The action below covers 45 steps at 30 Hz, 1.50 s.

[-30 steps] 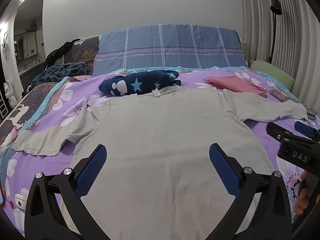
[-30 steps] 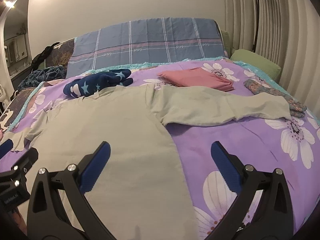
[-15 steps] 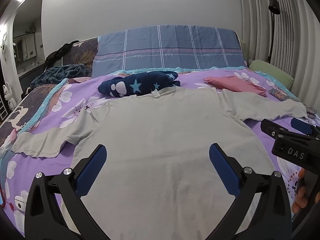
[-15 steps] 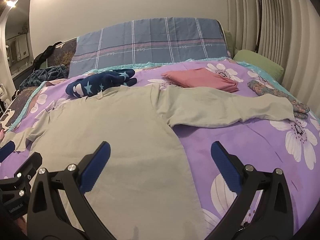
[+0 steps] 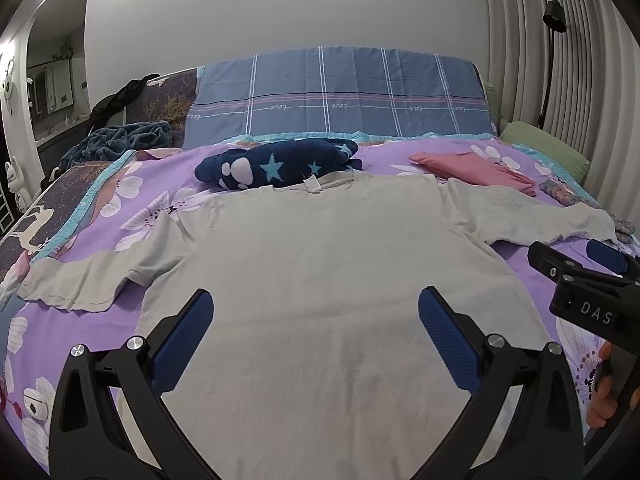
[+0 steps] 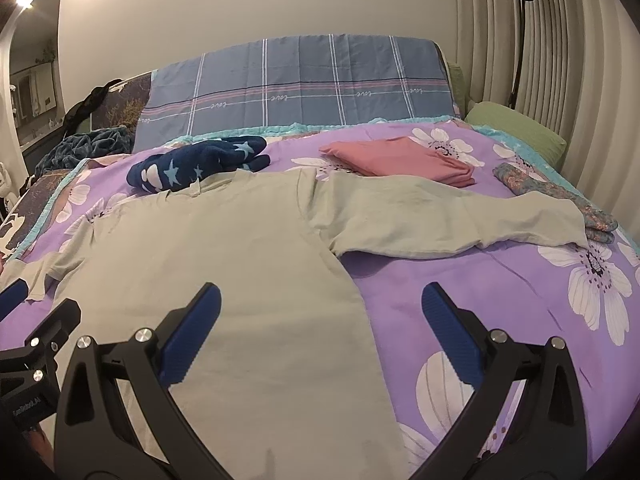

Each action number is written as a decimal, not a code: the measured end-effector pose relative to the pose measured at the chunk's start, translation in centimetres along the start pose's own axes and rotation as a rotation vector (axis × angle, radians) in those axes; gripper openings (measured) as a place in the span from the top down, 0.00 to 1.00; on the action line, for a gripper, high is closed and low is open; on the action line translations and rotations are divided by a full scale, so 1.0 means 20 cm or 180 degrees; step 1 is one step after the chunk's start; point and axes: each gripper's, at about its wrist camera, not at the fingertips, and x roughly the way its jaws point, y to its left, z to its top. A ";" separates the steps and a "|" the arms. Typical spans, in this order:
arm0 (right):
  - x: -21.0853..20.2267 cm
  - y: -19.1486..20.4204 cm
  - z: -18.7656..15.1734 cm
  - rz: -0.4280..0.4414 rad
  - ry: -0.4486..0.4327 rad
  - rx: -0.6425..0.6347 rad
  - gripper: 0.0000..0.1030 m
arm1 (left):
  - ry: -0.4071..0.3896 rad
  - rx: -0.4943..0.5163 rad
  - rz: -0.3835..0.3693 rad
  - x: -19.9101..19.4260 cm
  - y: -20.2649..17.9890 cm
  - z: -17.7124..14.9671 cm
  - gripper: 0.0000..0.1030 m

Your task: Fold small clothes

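A pale grey long-sleeved shirt (image 5: 320, 272) lies spread flat on the bed, collar toward the headboard and both sleeves stretched out. It also shows in the right wrist view (image 6: 224, 264), with its right sleeve (image 6: 452, 220) reaching toward the bed's right side. My left gripper (image 5: 316, 324) is open and empty above the shirt's lower body. My right gripper (image 6: 320, 320) is open and empty above the shirt's right side edge. The right gripper's body (image 5: 592, 292) shows at the right of the left wrist view.
A purple flowered bedspread (image 6: 500, 280) covers the bed. A dark blue star-patterned garment (image 5: 276, 164) lies by the collar. A folded pink garment (image 6: 400, 156) and a patterned bundle (image 6: 560, 196) lie far right. A blue plaid headboard cover (image 5: 336, 96), a green pillow (image 6: 516, 128).
Both grippers have shifted slightly; the shirt looks a little closer and the right gripper's body sits slightly higher in the left wrist view. The shirt has not moved.
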 end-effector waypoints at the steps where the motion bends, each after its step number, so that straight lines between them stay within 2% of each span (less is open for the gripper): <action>1: 0.00 0.00 0.00 -0.0008 -0.0003 0.0000 0.02 | -0.0005 0.0005 -0.0006 0.00 0.00 0.00 0.01; 8: 0.01 0.00 0.00 -0.0024 -0.0007 -0.0007 0.02 | -0.0035 -0.0060 0.0017 0.01 0.02 -0.01 0.01; 15: 0.00 -0.01 0.00 -0.0087 -0.0096 0.0004 0.02 | -0.0054 -0.0190 0.0169 0.03 0.06 -0.02 0.01; 21: -0.02 -0.02 0.02 -0.0276 -0.0219 -0.0044 0.02 | -0.0022 -0.0112 0.0264 0.05 0.06 -0.02 0.01; 24: -0.01 -0.02 0.03 -0.0211 -0.0177 -0.0018 0.02 | 0.0024 -0.0064 0.0351 0.06 0.04 -0.02 0.01; 28: 0.01 0.00 0.02 -0.0232 -0.0116 -0.0067 0.02 | 0.0069 0.0014 0.0191 0.07 0.02 -0.04 0.01; 33: 0.02 -0.01 0.03 -0.0217 -0.0063 -0.0035 0.02 | 0.0102 0.0071 0.0137 0.08 0.00 -0.03 0.01; 45: 0.06 0.00 0.02 -0.0191 0.0035 -0.0113 0.02 | 0.0086 -0.0038 0.0230 0.10 0.02 -0.01 0.01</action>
